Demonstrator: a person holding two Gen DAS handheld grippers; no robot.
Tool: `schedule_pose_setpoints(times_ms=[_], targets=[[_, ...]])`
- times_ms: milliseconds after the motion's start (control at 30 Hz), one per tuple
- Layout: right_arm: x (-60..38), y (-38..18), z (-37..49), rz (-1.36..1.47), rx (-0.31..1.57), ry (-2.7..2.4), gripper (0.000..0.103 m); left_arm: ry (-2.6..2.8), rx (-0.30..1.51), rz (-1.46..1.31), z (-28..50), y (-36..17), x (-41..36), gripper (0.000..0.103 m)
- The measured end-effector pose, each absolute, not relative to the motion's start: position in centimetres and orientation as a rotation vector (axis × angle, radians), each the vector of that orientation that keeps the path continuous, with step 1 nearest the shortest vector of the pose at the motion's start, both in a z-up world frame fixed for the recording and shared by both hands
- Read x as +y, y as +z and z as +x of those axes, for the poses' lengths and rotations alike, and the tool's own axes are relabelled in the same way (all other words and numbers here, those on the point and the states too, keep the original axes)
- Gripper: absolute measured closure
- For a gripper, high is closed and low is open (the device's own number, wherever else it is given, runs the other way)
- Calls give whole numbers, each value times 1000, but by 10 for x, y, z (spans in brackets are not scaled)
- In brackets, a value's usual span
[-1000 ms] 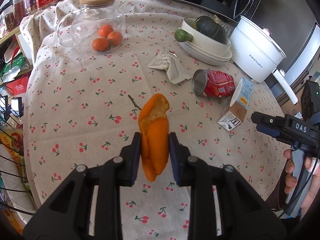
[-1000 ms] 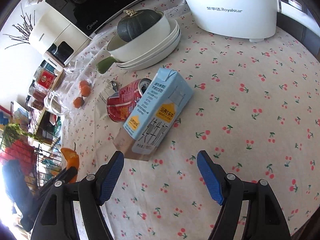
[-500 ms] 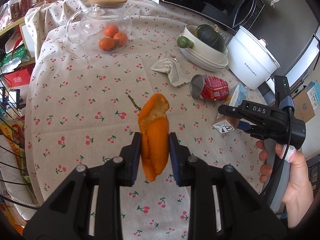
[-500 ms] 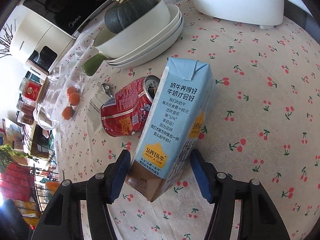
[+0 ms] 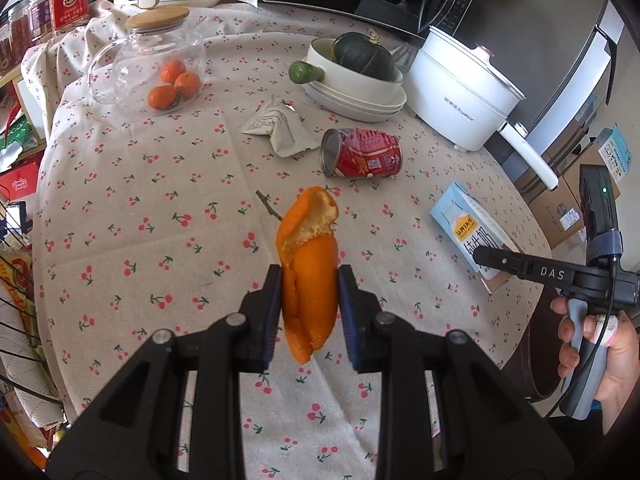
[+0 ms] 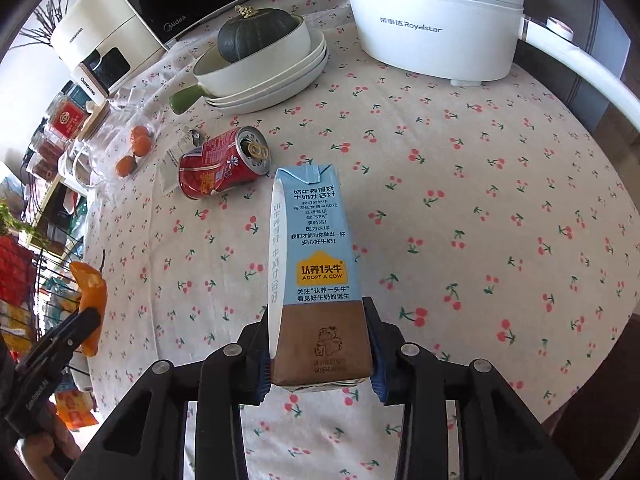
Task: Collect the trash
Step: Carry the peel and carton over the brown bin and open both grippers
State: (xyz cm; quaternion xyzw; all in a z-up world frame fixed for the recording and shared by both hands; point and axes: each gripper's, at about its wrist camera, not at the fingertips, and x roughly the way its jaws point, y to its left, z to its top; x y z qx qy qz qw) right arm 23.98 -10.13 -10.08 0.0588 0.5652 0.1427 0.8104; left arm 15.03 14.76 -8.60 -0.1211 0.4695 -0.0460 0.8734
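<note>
A curled orange peel [image 5: 310, 216] hangs above the cherry-print cloth, with my left gripper [image 5: 310, 274] shut on it. The peel [image 6: 90, 284] and the left gripper [image 6: 86, 320] also show at the left edge of the right wrist view. My right gripper [image 6: 318, 316] is closing its jaws, and both pads press the brown base of a light blue milk carton [image 6: 316, 240]. In the left wrist view the carton [image 5: 466, 226] sits by the table's right edge under the right gripper [image 5: 486, 258]. A dented red can [image 5: 364, 154] and a crumpled paper wrapper [image 5: 280, 126] lie on the cloth.
A glass jar [image 5: 152, 60] with mandarins stands at the back left. Stacked white bowls [image 5: 360, 96] hold a green squash. A white electric pot [image 5: 460, 96] stands at the back right. A thin twig [image 5: 266, 204] lies behind the peel. A wire rack [image 5: 16, 288] stands left.
The right jaws have closed in from wide apart onto the milk carton, which now points away between them. The left gripper, still holding the peel, has shifted a little.
</note>
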Motion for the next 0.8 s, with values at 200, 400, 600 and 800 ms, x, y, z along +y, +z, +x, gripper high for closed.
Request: schedule_pose_setpoints(times_ms=[200, 400, 600, 800], targets=[[-135, -91, 214, 55, 1178, 284, 65, -153, 984, -272, 143, -83, 117, 74], [-162, -83, 193, 25, 1137, 284, 65, -209, 980, -232, 133, -77, 81, 74], [-190, -80, 168, 11, 1106, 301, 65, -254, 968, -170, 122, -72, 47, 74], [-220, -58, 150, 17, 1063, 305, 65, -311, 982, -124, 120, -75, 10, 74]])
